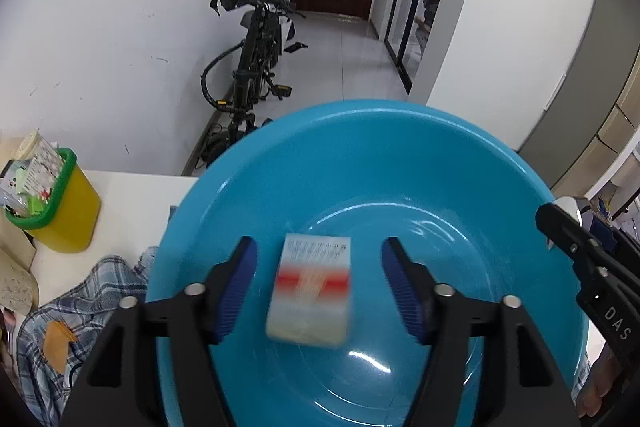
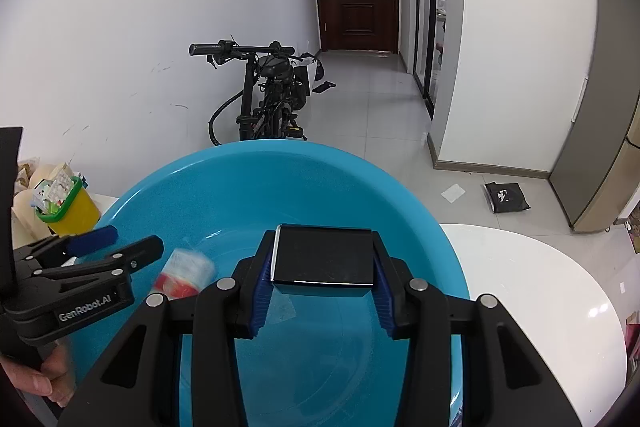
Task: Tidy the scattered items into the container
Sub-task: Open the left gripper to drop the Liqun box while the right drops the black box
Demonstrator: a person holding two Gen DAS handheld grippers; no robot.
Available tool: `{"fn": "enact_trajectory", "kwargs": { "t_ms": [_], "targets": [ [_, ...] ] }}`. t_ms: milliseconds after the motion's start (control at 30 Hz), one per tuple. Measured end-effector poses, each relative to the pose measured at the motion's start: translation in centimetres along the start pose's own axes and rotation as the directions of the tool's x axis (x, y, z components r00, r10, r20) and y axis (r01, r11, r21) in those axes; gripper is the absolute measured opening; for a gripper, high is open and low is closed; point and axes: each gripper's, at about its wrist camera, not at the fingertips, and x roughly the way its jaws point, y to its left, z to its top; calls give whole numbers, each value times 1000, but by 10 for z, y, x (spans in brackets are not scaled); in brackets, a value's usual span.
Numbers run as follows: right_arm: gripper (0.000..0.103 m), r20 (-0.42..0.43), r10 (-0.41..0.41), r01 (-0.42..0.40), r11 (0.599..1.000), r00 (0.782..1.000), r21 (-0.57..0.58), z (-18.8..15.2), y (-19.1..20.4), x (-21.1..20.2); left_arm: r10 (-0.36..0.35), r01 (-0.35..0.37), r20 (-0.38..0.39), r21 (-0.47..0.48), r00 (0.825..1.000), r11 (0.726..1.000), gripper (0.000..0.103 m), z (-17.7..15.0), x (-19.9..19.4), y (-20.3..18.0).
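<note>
Left gripper (image 1: 318, 285) sits low centre in the left wrist view, jaws apart, nothing gripped. The white packet (image 1: 310, 291) with a red band is between the blue pads (image 1: 236, 289) but clear of both, blurred, so it looks like it is dropping free. Its long axis runs up-down in the frame, along the fingers. Directly beyond it is the blue basin (image 1: 460, 163), filling the lower centre of the view; the packet is over the basin floor, well inside the rim. In the right wrist view the same packet (image 2: 186, 273) shows at lower left, just past the left gripper's tips (image 2: 132, 245).

Right gripper (image 2: 322, 281) is clenched on a black box (image 2: 324, 257), pads pressing its 2 short sides, long axis running left-right across the jaws. The box hangs over the basin (image 2: 248, 187), inside the rim, centre of the frame. A hand (image 2: 38, 379) holds the left tool at lower left.

Judgement: the key relation is straight down. The box is already above the basin, so the right gripper only needs to let go. The right is the gripper with work left; the left is done with its item.

Outside the basin: a yellow bin (image 1: 60, 211) at left and plaid cloth (image 1: 80, 291) at lower left on the white table (image 2: 540, 291). The bike (image 1: 252, 67) in the background is irrelevant.
</note>
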Motion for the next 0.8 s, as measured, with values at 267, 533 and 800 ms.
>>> {"fn": "enact_trajectory", "kwargs": {
  "t_ms": [267, 533, 800],
  "targets": [
    [42, -14, 1, -1, 1000, 1000, -8, -1, 4, 4, 10, -10, 12, -3, 1000, 1000, 72, 1, -4, 1],
    [42, -22, 2, -2, 1000, 1000, 10, -2, 0, 6, 9, -9, 14, -3, 1000, 1000, 72, 2, -3, 0],
    [61, -11, 1, -1, 1000, 1000, 22, 0, -2, 4, 4, -4, 30, 0, 1000, 1000, 72, 1, -9, -2]
  ]
}}
